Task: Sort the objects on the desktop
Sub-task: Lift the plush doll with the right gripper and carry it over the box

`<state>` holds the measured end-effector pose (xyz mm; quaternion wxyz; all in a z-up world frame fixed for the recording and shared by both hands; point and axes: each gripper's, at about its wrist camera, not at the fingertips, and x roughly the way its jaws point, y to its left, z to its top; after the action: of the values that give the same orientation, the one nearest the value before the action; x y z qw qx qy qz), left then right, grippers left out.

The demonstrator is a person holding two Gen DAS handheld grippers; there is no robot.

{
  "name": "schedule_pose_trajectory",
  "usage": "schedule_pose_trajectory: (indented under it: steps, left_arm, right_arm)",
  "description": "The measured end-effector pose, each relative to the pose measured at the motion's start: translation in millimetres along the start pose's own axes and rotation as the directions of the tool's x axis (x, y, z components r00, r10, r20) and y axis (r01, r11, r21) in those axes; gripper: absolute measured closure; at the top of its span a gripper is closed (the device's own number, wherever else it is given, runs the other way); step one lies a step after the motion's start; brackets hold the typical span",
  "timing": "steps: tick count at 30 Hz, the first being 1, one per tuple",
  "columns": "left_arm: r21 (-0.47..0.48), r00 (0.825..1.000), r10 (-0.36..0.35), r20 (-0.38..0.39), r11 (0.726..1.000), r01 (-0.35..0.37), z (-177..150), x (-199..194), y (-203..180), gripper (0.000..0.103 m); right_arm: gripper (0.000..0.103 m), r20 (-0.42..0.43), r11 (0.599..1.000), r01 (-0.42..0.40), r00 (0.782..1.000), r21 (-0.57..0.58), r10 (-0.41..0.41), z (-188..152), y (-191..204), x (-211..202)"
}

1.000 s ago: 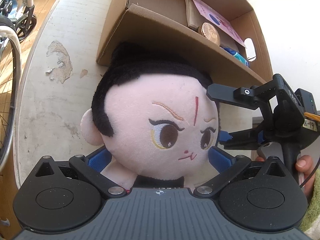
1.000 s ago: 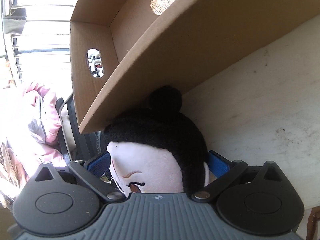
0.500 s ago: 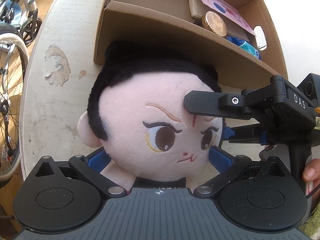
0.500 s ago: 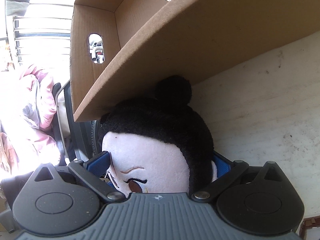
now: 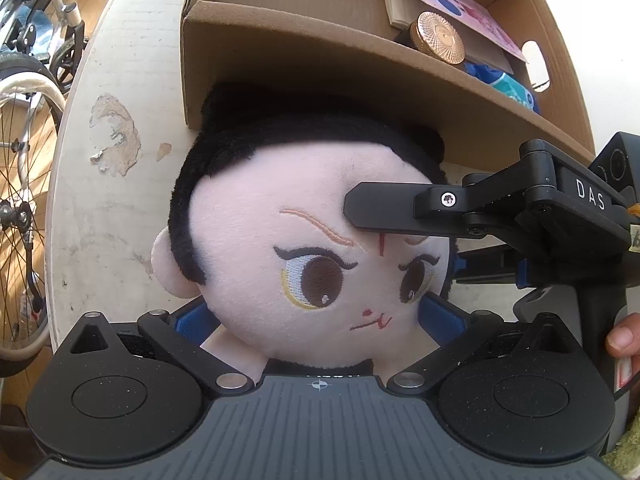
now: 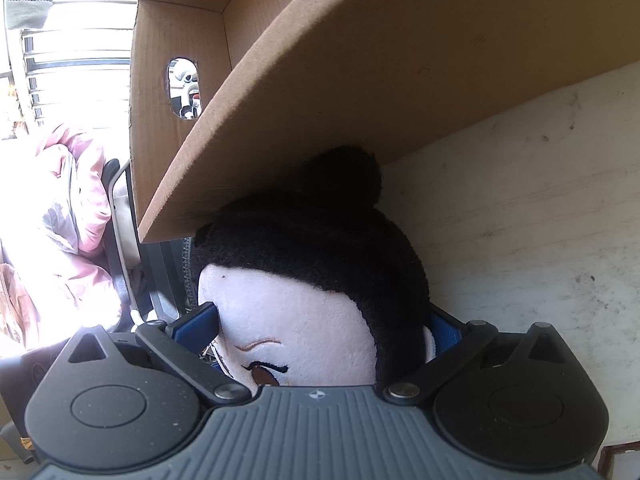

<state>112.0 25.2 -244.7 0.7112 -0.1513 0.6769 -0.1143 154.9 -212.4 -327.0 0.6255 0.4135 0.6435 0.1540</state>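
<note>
A plush doll (image 5: 304, 240) with a pink face and black hair lies on the white table, its head against the near wall of the cardboard box (image 5: 304, 56). My left gripper (image 5: 316, 320) is closed around the doll's lower head. My right gripper (image 6: 316, 328) is closed around the same head from the side; it shows in the left wrist view (image 5: 404, 236), upper finger across the forehead. In the right wrist view the doll (image 6: 304, 280) fills the space between the blue pads, under the box wall (image 6: 360, 92).
The box holds a pink-covered notebook (image 5: 460, 4), a round copper-coloured tin (image 5: 440, 36) and a blue packet (image 5: 504, 84). The white table (image 5: 104, 208) has chipped paint at left. Bicycle wheels (image 5: 20, 160) stand beyond its left edge.
The right gripper has slid further across the doll's face, its upper finger now over the forehead. Both grippers and the doll have moved closer to the box.
</note>
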Motion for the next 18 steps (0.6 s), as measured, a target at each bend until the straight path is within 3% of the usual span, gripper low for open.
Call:
schedule_pose_trajectory:
  steps: [18]
  left_arm:
    - [0.017,1.0,0.02,-0.022,1.0,-0.02,-0.1,-0.7,-8.0,0.0]
  right_arm:
    - [0.0,-0.01,1.0,0.001,1.0,-0.01,-0.001,-6.8,6.8,-5.4]
